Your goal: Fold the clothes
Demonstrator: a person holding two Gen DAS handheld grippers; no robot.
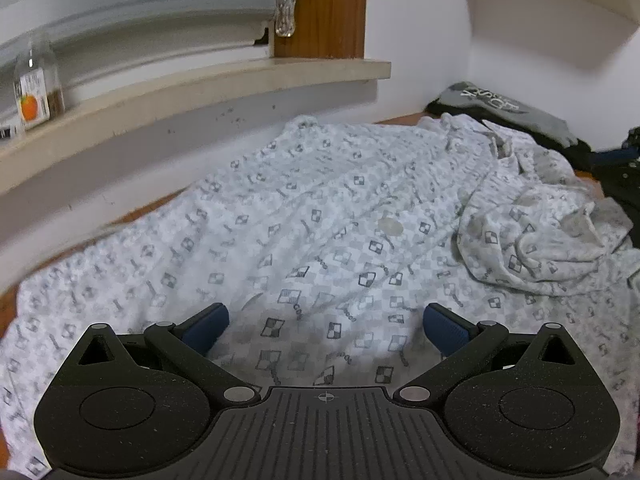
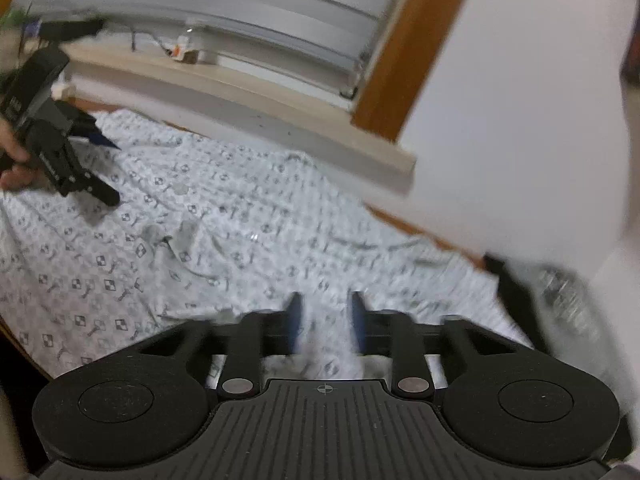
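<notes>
A white garment (image 1: 320, 220) with a grey checker print lies spread over a wooden table (image 1: 160, 201). One part (image 1: 540, 240) is bunched up at its right side. My left gripper (image 1: 326, 326) hovers just above the near cloth, open wide, with nothing between its blue pads. In the right wrist view the garment (image 2: 240, 220) fills the middle, and the left gripper (image 2: 114, 172) hangs over its far left, held by a hand (image 2: 12, 160). My right gripper (image 2: 326, 312) sits low over the cloth with its jaws a narrow gap apart. Blurred white cloth shows between them.
A stone windowsill (image 1: 200, 84) runs along the back wall, with a bottle (image 1: 36, 88) on its left end. A dark grey garment (image 1: 500, 106) lies in the far right corner behind the white one. A white wall (image 2: 520, 120) stands close on the right.
</notes>
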